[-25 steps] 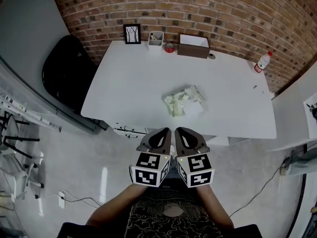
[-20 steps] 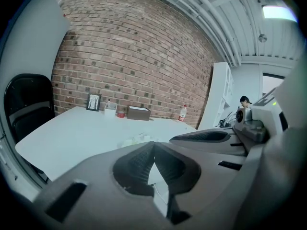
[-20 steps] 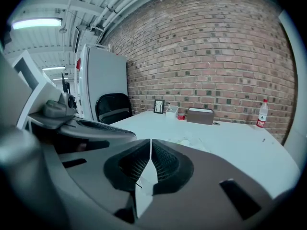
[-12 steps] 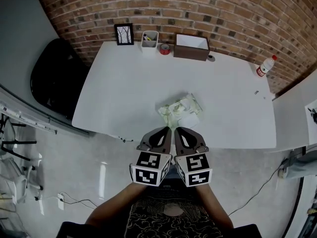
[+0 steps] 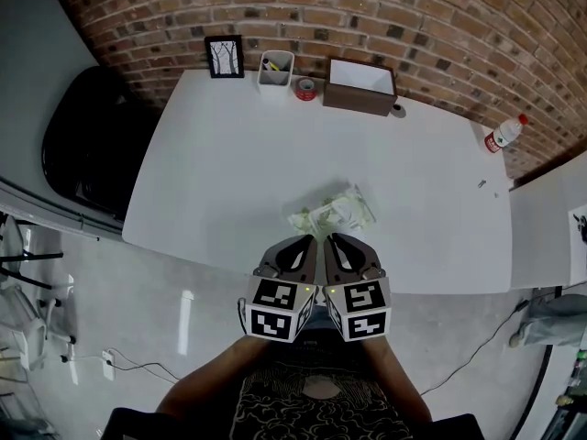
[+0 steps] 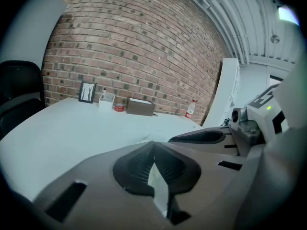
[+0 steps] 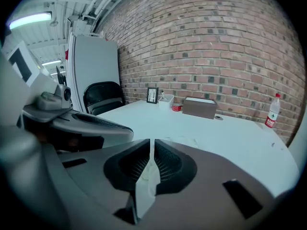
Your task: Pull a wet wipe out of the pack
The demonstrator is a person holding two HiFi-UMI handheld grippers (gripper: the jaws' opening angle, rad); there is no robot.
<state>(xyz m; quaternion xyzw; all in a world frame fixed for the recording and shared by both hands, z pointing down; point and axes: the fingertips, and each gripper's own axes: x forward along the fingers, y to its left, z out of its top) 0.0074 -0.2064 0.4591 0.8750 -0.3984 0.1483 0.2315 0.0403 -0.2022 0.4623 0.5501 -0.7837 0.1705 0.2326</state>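
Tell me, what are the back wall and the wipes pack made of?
The wall looks like rough red-brown brick; pale mortar lines show. The wet wipe pack seems to be soft plastic film, though that's a guess: it looks crumpled and creased.

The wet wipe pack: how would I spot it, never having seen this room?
Find the big white table against the brick wall. The wet wipe pack lies alone near its front edge. It is crumpled and pale green-white, unlike the stiff brown box by the wall.
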